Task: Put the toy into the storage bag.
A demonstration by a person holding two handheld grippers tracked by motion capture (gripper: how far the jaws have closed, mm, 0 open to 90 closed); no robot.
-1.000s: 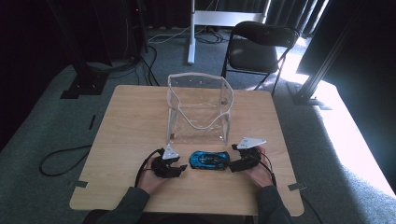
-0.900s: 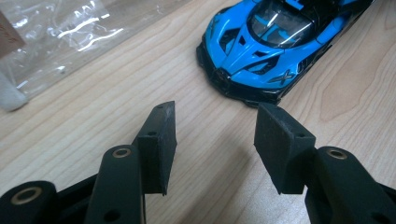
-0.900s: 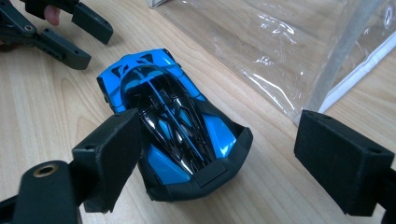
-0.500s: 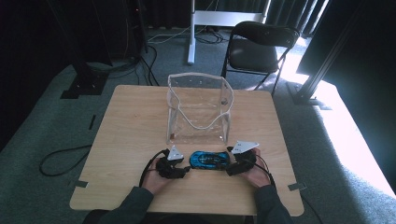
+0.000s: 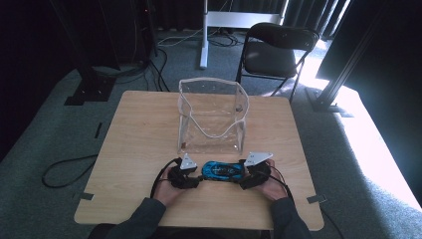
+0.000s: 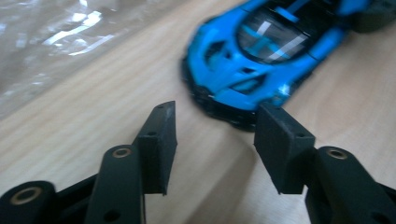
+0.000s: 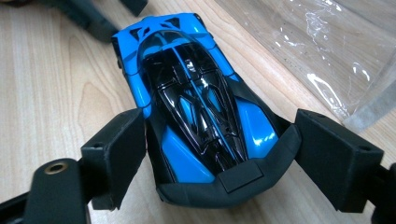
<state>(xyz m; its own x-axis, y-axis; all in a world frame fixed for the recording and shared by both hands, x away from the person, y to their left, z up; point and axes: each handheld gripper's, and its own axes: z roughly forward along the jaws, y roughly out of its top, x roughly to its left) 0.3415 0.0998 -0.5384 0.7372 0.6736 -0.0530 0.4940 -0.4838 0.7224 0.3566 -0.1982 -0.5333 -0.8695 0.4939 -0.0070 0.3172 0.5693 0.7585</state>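
- The blue toy car lies flat on the wooden table, near my edge, just in front of the clear plastic pouch that stands upright with its mouth open.
- My right gripper straddles the car's tail. Its jaws stand wide, one on each flank; the left one is touching or nearly touching the body, the other a little off. I judge this placement is meant to seize the car across its width.
- My left gripper sits at the car's nose, jaws parted and holding nothing. One jaw lies just beside the front corner, likely to steady or guide the car.
- The pouch is near, presumably so the car can go straight into it.
- Neither gripper has closed on anything yet.
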